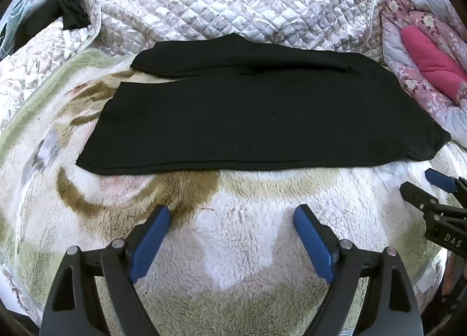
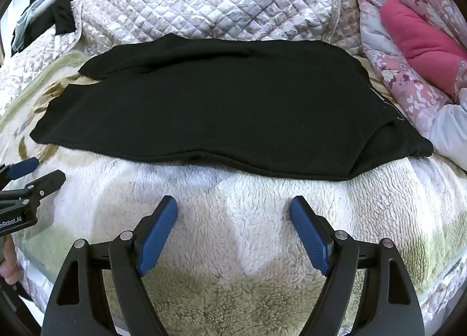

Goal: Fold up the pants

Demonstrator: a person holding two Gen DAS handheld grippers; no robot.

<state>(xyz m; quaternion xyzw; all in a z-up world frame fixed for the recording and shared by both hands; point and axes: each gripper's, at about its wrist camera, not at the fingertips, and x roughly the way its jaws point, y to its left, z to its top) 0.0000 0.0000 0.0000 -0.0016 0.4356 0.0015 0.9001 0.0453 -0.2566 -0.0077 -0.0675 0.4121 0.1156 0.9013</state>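
Black pants [image 1: 256, 114] lie flat across a fleece blanket [image 1: 239, 236], legs to the left, waist to the right; they also show in the right wrist view [image 2: 221, 108]. My left gripper [image 1: 232, 213] is open and empty, hovering above the blanket just short of the pants' near edge. My right gripper [image 2: 233, 204] is open and empty, likewise short of the near edge. The right gripper also shows at the right edge of the left wrist view [image 1: 423, 187], and the left gripper at the left edge of the right wrist view [image 2: 43, 171].
A quilted grey-white cover [image 1: 233, 0] is piled behind the pants. A pink floral duvet with a magenta pillow [image 2: 423, 41] lies at the right. Dark and pale blue clothes [image 1: 58, 6] are heaped at the far left.
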